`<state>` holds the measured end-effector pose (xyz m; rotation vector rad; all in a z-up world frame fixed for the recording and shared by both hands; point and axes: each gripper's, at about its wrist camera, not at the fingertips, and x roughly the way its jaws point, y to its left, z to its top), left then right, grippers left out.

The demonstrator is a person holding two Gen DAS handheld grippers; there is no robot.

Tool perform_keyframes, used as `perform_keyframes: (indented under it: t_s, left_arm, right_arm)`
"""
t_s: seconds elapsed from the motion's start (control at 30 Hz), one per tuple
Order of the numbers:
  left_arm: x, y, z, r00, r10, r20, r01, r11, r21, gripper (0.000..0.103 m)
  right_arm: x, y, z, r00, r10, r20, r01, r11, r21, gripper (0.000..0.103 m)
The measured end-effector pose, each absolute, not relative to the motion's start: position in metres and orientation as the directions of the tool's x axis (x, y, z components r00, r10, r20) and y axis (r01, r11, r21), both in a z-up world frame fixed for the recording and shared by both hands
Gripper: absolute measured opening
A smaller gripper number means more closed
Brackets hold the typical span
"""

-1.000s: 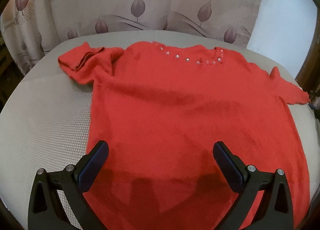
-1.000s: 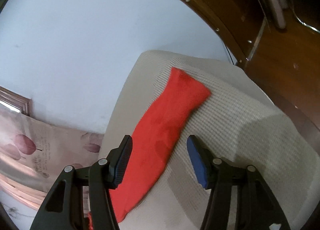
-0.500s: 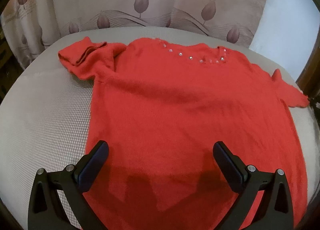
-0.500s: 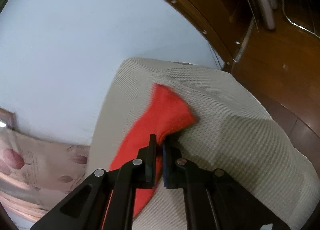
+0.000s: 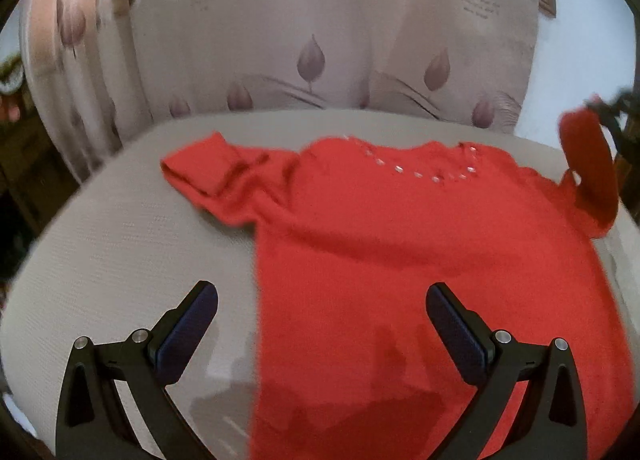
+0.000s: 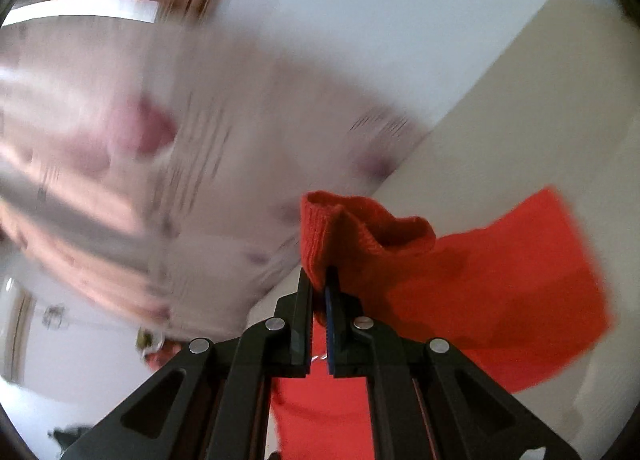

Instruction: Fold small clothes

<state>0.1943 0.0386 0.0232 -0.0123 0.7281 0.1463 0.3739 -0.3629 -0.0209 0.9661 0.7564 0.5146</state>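
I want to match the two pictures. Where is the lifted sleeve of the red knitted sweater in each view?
Left wrist view: lifted sleeve at the far right edge, raised off the beige woven cushion.
Right wrist view: sleeve cuff at centre, pinched in the right tongs.
Shared landmark: the tulip-print curtain.

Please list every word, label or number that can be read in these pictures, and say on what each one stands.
"R" then "oma", cut off at a fold: on the curtain, left wrist view.
"feelin", cut off: the line below.
Smaller lines beneath: too small to read.
Print on the curtain in the right wrist view: blurred.
Red sweater: no text.
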Motion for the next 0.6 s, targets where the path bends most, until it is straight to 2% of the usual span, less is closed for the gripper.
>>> perform_keyframes:
  t_s: [0.07,0.23,0.6]
  left_arm:
    - [0.197,0.047,0.018,0.731,0.126,-0.670,-0.141,0.990,0.032,0.103]
    - [0.200,0.067,0.008,0.706,0.053,-0.707,-0.171,0.980,-0.098,0.103]
    - [0.191,0.094,0.002,0.735,-0.034,-0.677,-0.211,0.937,-0.277,0.103]
  right_arm:
    - [0.377,-0.318,-0.026,0.601,0.727,-0.332,-0.089,0.474,0.876,0.004]
    - [0.385,-0.219,-0.059,0.488,0.799,-0.351,-0.093,0.448,0.889,0.005]
    - [0.387,-0.126,-0.094,0.385,0.826,-0.412,-0.090,0.478,0.874,0.005]
